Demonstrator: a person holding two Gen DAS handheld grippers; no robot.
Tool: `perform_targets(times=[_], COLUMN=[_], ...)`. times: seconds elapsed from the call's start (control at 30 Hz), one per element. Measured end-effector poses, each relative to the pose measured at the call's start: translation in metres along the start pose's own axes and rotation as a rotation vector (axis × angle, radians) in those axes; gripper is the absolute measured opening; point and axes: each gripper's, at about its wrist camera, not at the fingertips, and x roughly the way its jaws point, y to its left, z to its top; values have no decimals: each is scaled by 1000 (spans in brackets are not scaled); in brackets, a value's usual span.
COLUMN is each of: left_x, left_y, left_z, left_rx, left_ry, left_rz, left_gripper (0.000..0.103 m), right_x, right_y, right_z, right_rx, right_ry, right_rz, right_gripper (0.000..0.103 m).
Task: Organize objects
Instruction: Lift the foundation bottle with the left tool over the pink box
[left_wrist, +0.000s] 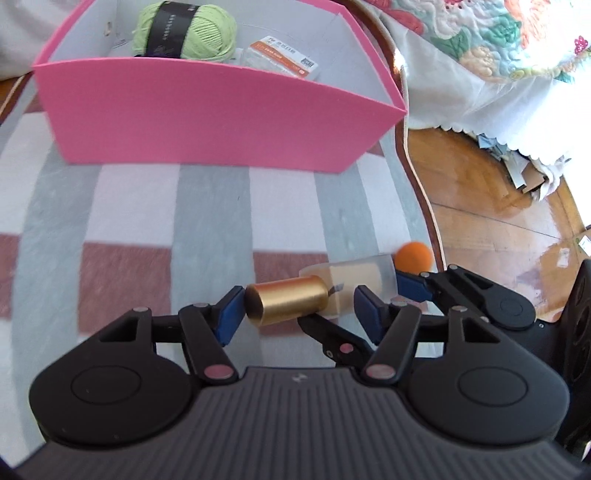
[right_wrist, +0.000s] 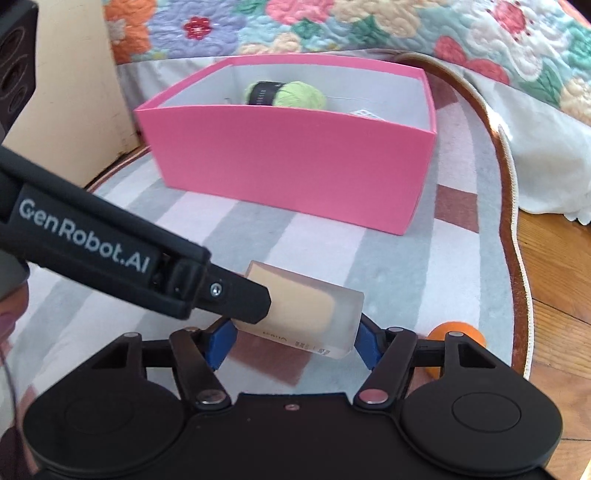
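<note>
The bottle is frosted translucent plastic with a brushed gold metallic cap. The pink box looks like matt card. The floor is glossy wood.

My right tool: blue pads clamp the frosted rectangular bottle of beige liquid.
My left tool: its black tip touches that bottle.
Behind: pink cardboard box holding green yarn ball.

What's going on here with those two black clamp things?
A person is tidying small items into a pink box. The right gripper is closed on a frosted bottle with a gold cap, held just above the striped cloth. The left gripper is open around the cap end. Green yarn already sits in the box; an orange ball waits nearby.
</note>
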Motion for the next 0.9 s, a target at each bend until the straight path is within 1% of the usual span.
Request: perform_targets(times=[0.1, 0.27, 0.47, 0.7, 0.77, 0.9], left_x=[-19, -54, -88, -126, -139, -159], left_y=[-2, -15, -27, -40, -44, -53], left_z=[-8, -20, -32, -31, -27, -19], left_rx=[-31, -23, -48, -41, -39, -8], left_ry=[-3, -31, -67, -125, -147, -201], left_rz=[6, 28, 48, 65, 63, 58], left_gripper=[63, 63, 64, 65, 65, 65], right_x=[-16, -46, -77, -109, -120, -139], right_y=[10, 22, 33, 46, 49, 52], right_z=[1, 10, 17, 25, 31, 49], right_rx=[-28, -52, -75, -142, -171, -198], right_ry=[1, 4, 14, -58, -95, -138], right_rz=[16, 40, 66, 62, 50, 35], right_gripper=[71, 71, 71, 71, 71, 71])
